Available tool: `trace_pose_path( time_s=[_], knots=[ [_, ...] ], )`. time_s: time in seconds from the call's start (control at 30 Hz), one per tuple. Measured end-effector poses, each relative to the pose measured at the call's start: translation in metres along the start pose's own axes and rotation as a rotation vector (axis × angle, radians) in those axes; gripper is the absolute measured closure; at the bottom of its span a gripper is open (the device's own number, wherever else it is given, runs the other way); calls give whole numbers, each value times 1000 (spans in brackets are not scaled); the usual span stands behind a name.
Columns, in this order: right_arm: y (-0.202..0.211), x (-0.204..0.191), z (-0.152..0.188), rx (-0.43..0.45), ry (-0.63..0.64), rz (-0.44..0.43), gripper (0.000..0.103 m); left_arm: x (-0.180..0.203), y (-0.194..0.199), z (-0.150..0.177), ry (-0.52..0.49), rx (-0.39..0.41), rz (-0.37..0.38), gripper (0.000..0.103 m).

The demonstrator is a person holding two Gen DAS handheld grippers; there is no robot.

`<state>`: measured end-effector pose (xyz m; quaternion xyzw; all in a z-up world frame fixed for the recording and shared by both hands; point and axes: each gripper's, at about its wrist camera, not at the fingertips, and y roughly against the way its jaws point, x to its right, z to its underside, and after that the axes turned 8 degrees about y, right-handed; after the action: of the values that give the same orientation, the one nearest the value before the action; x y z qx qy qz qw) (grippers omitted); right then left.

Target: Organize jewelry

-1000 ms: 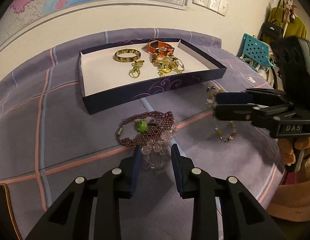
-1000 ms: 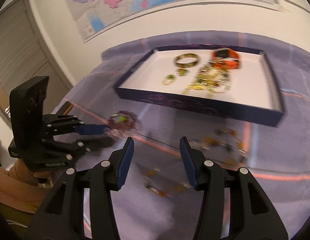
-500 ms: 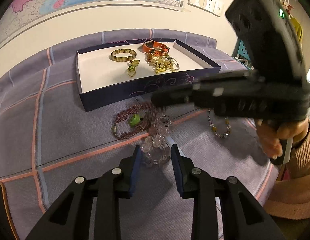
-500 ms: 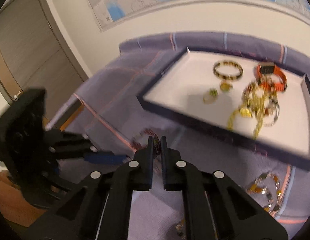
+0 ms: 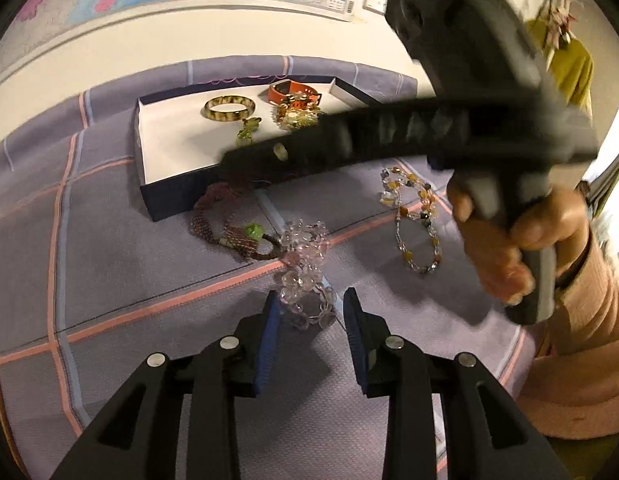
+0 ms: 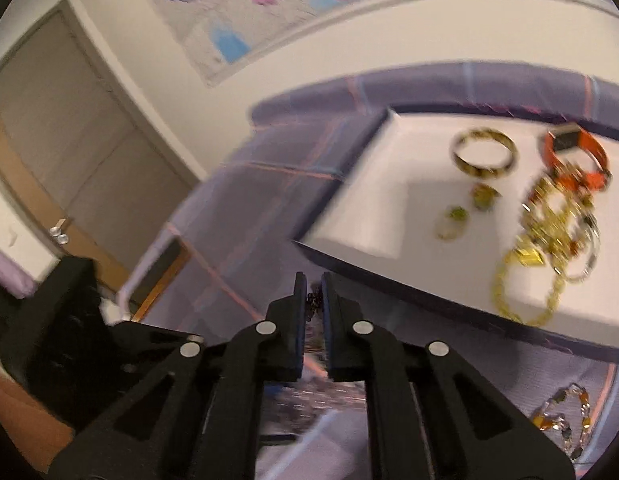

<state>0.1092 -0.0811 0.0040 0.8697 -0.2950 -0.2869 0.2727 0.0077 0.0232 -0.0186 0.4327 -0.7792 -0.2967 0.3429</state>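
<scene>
A shallow dark-blue tray with a white floor [image 5: 171, 148] already holds an amber mottled bangle [image 5: 229, 108], an orange strap watch [image 5: 293, 94], small green charms and a tangle of gold chains [image 6: 549, 240]. Left on the purple checked surface [image 5: 109, 260]: a maroon beaded bracelet with a green bead [image 5: 233, 226], a clear crystal bracelet [image 5: 305, 280] and a multicoloured stone bracelet [image 5: 415, 220].

The left tongs [image 5: 309, 320] stand spread around the crystal bracelet, not pressing it. The right tongs [image 6: 313, 304] pinch dark beads, their jaws easing apart; blur hides exactly which strand.

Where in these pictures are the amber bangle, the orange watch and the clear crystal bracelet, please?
amber bangle [image 5: 229, 108]: left wrist view, on its near rim.
orange watch [image 5: 278, 94]: left wrist view, on its strap.
clear crystal bracelet [image 5: 305, 280]: left wrist view, on its beads.
</scene>
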Motion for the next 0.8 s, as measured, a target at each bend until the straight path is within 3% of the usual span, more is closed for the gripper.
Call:
trace_pose_path(
  time_s=[0.27, 0.8],
  knots=[
    [16, 21, 27, -31, -35, 46, 85, -9, -5, -15, 30, 8, -31, 72],
    [37, -17, 67, -103, 180, 91, 81, -23, -5, -26, 51, 11, -51, 72]
  ],
)
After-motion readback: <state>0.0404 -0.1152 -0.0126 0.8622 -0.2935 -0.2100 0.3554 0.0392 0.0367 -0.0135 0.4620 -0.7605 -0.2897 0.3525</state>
